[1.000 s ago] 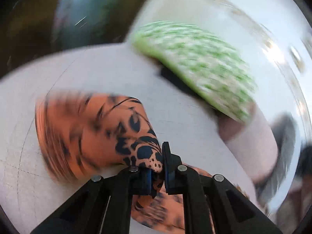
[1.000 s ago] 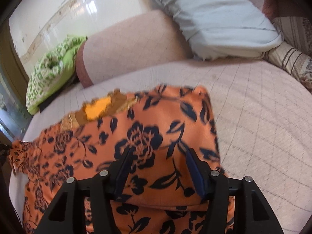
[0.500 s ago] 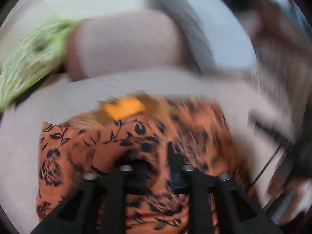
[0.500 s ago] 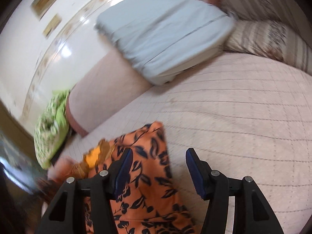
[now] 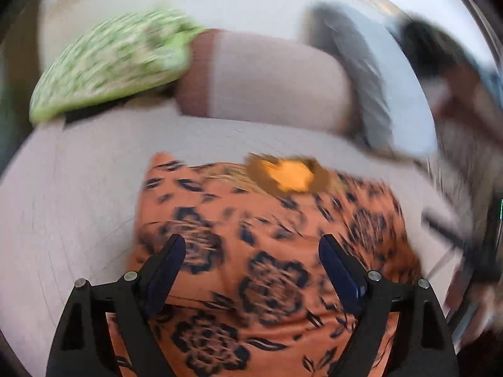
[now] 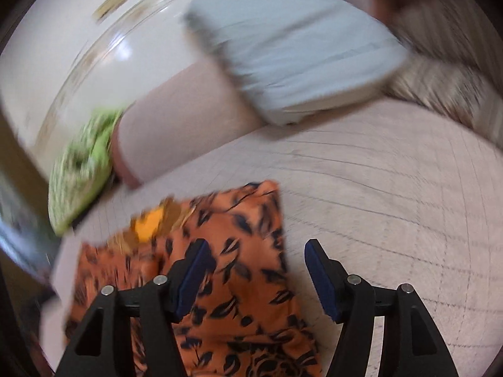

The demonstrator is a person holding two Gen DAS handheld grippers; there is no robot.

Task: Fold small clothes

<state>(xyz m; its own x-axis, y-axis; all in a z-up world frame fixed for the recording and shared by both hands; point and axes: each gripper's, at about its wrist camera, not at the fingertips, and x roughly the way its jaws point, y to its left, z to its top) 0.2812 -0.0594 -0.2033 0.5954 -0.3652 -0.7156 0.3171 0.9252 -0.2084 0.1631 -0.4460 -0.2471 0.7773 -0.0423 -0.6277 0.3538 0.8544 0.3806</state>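
With both sets of jaws wide open and holding nothing, the left gripper [image 5: 251,245] having just let go and the right gripper [image 6: 254,251] just opened wider, next pinch one edge of the orange flowery cloth [image 5: 267,251] on the bed [image 6: 377,204] and fold it over flat.

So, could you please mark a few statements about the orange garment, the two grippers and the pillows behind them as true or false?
1. The left gripper is clamped on the orange floral garment. False: its jaws have just been opening and stand wide, gripping nothing.
2. The right gripper is open. True.
3. The garment lies on a pale quilted bed cover. True.
4. The green patterned pillow lies on top of the garment. False: it sits apart, at the far edge of the bed.
5. A light blue pillow rests against the pinkish bolster. True.
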